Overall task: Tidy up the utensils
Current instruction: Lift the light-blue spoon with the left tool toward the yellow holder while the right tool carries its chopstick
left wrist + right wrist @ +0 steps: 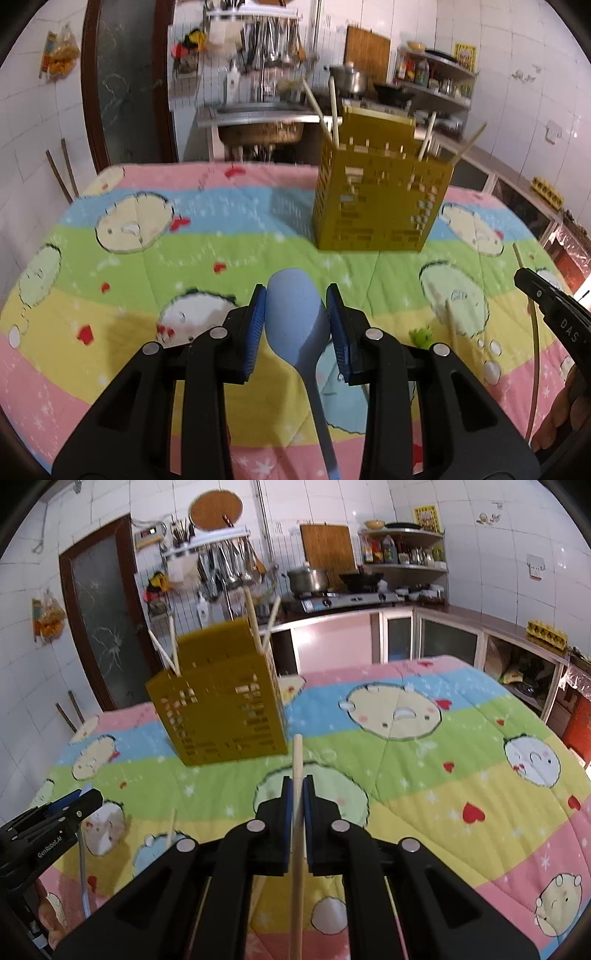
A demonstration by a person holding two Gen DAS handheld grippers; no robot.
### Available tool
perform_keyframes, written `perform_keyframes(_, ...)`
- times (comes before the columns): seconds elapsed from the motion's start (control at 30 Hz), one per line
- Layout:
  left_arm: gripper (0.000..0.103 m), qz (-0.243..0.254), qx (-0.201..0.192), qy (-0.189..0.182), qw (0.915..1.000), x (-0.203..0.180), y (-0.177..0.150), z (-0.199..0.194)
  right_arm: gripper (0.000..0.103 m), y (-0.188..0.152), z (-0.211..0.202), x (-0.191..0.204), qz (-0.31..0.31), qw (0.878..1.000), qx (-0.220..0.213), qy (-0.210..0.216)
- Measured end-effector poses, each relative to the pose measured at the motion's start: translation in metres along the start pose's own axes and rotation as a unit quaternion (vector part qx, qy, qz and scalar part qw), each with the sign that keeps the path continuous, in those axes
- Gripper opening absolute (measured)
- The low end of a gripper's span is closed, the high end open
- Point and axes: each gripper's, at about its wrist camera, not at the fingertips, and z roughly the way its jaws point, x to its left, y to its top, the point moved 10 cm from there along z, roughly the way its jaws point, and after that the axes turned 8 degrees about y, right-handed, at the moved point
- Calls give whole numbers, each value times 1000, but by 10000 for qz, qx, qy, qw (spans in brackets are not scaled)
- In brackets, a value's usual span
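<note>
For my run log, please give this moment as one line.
left tongs: hold blue spoon | right tongs: hold chopstick | yellow holder: upright

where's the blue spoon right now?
In the left wrist view the blue spoon sits between the left gripper pads, bowl forward, above the quilt, with the yellow holder beyond it.

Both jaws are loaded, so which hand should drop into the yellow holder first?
Probably right: its gripper holds a thin wooden chopstick pointing near the yellow perforated holder.
</note>
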Motion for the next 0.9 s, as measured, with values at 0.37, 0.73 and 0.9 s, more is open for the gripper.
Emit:
perform_keyframes(0.37,32,-25,-664,-81,9978,5,27,-27,6,32,-22,9,-117,9975,-663,221)
perform_keyframes(0.73,32,-156,-1052,-257,9940,15,45,-36,6,53,-35,14,-199,9933,-1121,202)
perform_keyframes(0.9,32,-103,-1084,-273,9937,15,48,-32,6,60,-35,15,-95,9912,-1266,363)
